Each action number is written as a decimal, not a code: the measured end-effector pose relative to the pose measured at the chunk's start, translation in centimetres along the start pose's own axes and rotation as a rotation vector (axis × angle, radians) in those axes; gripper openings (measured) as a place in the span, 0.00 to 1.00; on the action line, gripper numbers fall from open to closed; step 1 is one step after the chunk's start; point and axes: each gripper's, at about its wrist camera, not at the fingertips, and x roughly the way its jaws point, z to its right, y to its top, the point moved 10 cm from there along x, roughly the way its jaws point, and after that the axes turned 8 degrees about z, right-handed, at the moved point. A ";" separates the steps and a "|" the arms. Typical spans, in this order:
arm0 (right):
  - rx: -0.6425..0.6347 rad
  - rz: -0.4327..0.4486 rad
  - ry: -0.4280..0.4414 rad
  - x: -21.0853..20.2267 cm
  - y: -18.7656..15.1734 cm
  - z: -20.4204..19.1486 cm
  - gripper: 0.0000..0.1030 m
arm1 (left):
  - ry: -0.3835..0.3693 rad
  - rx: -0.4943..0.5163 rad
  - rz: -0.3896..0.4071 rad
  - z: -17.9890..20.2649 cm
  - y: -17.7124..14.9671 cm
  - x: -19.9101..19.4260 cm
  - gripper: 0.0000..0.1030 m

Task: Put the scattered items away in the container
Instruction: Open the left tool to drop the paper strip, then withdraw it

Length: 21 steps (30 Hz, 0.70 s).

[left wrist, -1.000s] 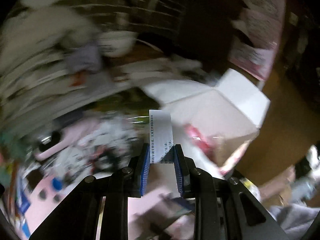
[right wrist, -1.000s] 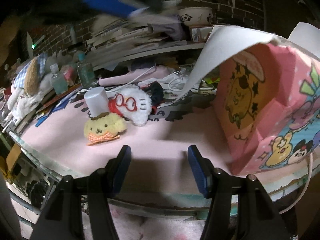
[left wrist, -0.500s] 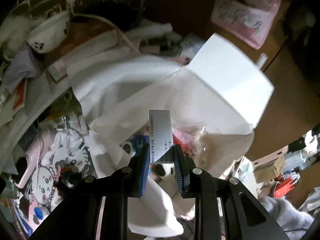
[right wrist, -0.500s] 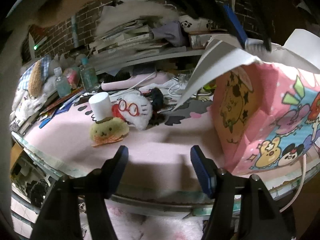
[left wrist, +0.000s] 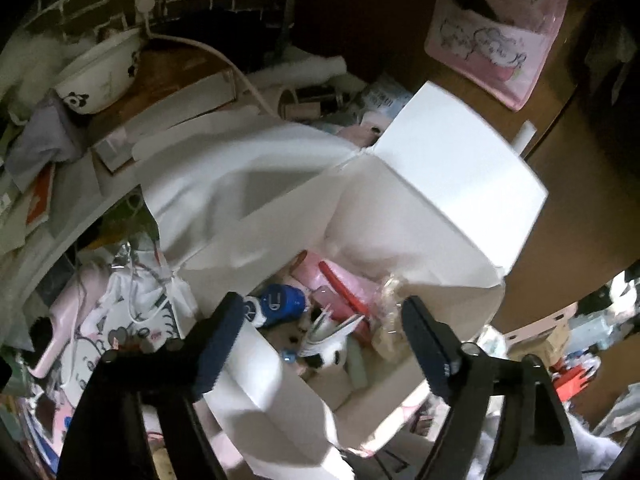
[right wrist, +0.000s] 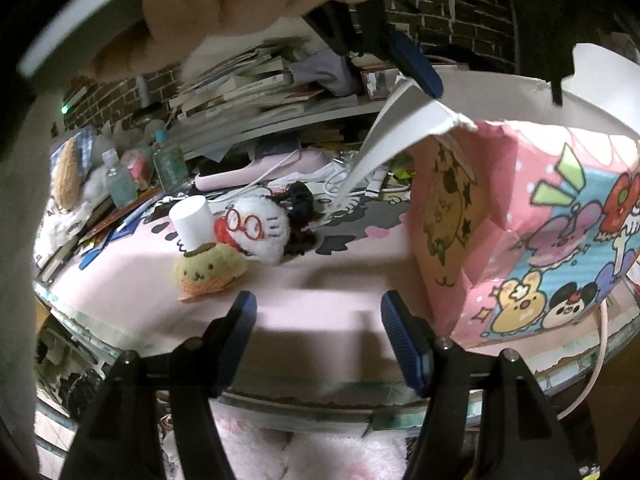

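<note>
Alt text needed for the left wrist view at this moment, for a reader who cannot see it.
The left gripper hangs with its blue-padded jaws wide apart and empty over the open white-lined box, its jaws having just opened. Inside lie a blue capped item, red and pink things and a white plush. Cluttered shelves and a panda-print bowl sit behind.

We see a pink desk mat (right wrist: 320, 280) carrying a yellow dog plush (right wrist: 208, 270), a white plush with red glasses (right wrist: 256, 234), a white cylinder (right wrist: 192, 220), perhaps a cap, and the pink cartoon box (right wrist: 540, 248).
</note>
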 end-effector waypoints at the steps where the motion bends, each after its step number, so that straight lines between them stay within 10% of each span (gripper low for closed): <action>1: 0.000 -0.001 0.000 0.0 0.0 0.0 0.60 | 0.008 -0.008 0.013 -0.2 0.2 -0.4 0.85; 10: -0.005 -0.013 0.005 0.6 -0.4 -0.5 0.60 | 0.143 -0.067 0.153 -4.4 -1.1 -6.0 0.86; 21: -0.040 -0.030 0.057 1.8 -1.1 -3.8 0.60 | 0.361 -0.276 0.213 -13.1 -10.2 -11.5 0.86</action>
